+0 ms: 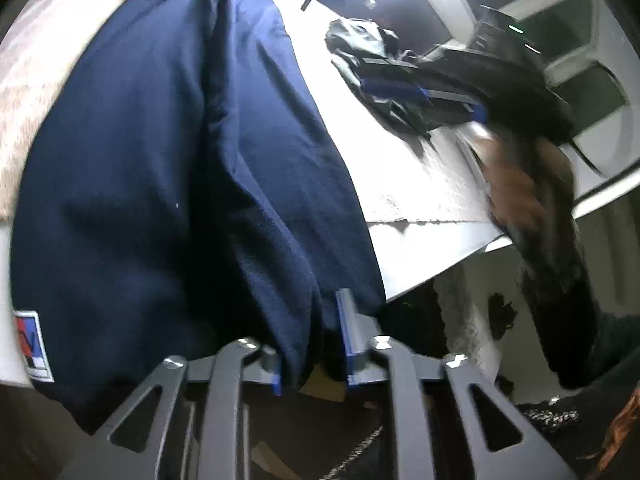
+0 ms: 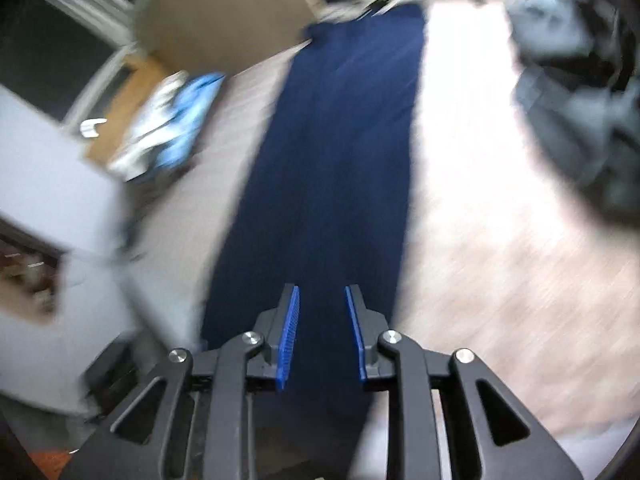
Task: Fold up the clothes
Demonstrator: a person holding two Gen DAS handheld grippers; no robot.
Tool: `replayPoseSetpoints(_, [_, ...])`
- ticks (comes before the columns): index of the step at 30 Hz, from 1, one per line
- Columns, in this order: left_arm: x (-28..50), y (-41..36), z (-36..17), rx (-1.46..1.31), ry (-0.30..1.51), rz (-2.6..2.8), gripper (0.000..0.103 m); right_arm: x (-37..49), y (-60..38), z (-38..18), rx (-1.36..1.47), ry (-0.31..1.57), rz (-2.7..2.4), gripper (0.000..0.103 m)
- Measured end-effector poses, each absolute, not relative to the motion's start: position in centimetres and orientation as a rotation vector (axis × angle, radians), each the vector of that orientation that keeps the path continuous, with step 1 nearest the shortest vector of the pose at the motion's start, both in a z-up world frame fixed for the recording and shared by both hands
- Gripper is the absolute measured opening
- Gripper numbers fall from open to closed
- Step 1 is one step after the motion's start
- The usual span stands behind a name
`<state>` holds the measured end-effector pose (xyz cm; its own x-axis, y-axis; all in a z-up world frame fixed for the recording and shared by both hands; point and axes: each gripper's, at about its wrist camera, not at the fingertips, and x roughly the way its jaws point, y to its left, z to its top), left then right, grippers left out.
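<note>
A navy blue garment [image 1: 160, 160] hangs in folds across the left wrist view, with a red, white and blue label [image 1: 34, 344] at its lower left. My left gripper [image 1: 312, 356] is shut on a bunched edge of it. In the right wrist view the same navy garment [image 2: 340, 140] lies as a long strip on the table [image 2: 480, 240]. My right gripper [image 2: 322, 336] hovers over its near end, open, its blue pads [image 2: 290, 336] apart. The right gripper [image 1: 432, 92] also shows blurred in the left wrist view, held in a person's hand [image 1: 516, 184].
A heap of dark grey-green clothes [image 1: 360, 44] lies on the white table [image 1: 420, 184]; this heap [image 2: 580, 120] sits at the right in the right wrist view. A blue and white item [image 2: 172, 132] rests on a wooden surface at the left. The table edge [image 1: 440, 268] runs close by.
</note>
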<state>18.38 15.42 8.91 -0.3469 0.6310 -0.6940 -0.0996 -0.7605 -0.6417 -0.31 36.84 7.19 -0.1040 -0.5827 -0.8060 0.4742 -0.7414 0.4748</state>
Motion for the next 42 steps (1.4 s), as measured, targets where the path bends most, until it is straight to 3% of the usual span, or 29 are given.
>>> replayPoseSetpoints(5, [18.7, 16.6, 8.9, -1.443, -0.699, 2.17, 0.04, -5.0, 34.4, 5.3, 1.484, 0.032, -1.944, 0.024])
replayPoseSetpoints(7, [18.6, 16.7, 8.7, -1.454, -0.699, 2.175, 0.032, -6.9, 33.4, 4.5, 1.49, 0.095, -1.954, 0.024])
replayPoseSetpoints(9, [18.5, 16.9, 8.6, -1.466, -0.699, 2.181, 0.009, -8.8, 32.4, 3.7, 1.497, 0.158, -1.963, 0.024])
replayPoseSetpoints(11, [18.4, 16.9, 8.7, -1.465, -0.715, 2.17, 0.004, -10.7, 31.4, 3.0, 1.502, 0.222, -1.971, 0.019])
replayPoseSetpoints(12, [18.4, 16.8, 8.9, -1.458, -0.732, 2.158, 0.004, -11.7, 30.9, 2.6, 1.504, 0.254, -1.975, 0.003])
replayPoseSetpoints(19, [18.8, 16.2, 12.7, -1.201, -0.959, 2.032, 0.004, -14.0, 33.2, 4.6, 1.493, 0.218, -1.933, 0.002])
replayPoseSetpoints(22, [18.3, 16.4, 9.2, -1.379, -0.929, 2.04, 0.004, -13.9, 32.5, 3.0, 1.524, 0.267, -1.942, 0.003])
replayPoseSetpoints(24, [18.5, 16.4, 7.3, -1.475, -0.924, 2.044, 0.002, -13.4, 32.0, 1.3, 1.57, 0.331, -1.955, 0.006])
replayPoseSetpoints(26, [18.6, 16.3, 7.0, -1.493, -0.912, 2.056, 0.003, -12.6, 32.5, 1.0, 1.581, 0.279, -1.951, 0.01])
replayPoseSetpoints(28, [18.7, 16.3, 7.4, -1.485, -0.889, 2.077, 0.003, -11.4, 33.7, 1.4, 1.582, 0.17, -1.912, 0.029])
replayPoseSetpoints(29, [18.6, 16.3, 7.6, -1.483, -0.871, 2.088, 0.004, -10.6, 34.3, 1.6, 1.584, 0.129, -1.894, 0.031])
replayPoseSetpoints(33, [18.2, 16.0, 7.7, -1.492, -0.846, 2.088, 0.004, -6.3, 35.1, 1.5, 1.609, 0.103, -1.818, 0.032])
replayPoseSetpoints(37, [17.9, 16.1, 7.8, -1.506, -0.801, 2.081, 0.004, -3.2, 34.3, 0.7, 1.613, 0.228, -1.843, 0.033])
replayPoseSetpoints(38, [17.7, 16.4, 8.0, -1.505, -0.798, 2.072, 0.004, -2.5, 34.2, 0.6, 1.599, 0.264, -1.857, 0.032])
replayPoseSetpoints(40, [17.2, 17.0, 8.3, -1.504, -0.793, 2.054, 0.004, -1.8, 34.2, 0.4, 1.569, 0.311, -1.862, 0.003])
replayPoseSetpoints(42, [17.6, 17.5, 9.3, -1.47, -0.819, 2.02, 0.004, -1.7, 34.8, 0.4, 1.562, 0.312, -1.85, 0.003])
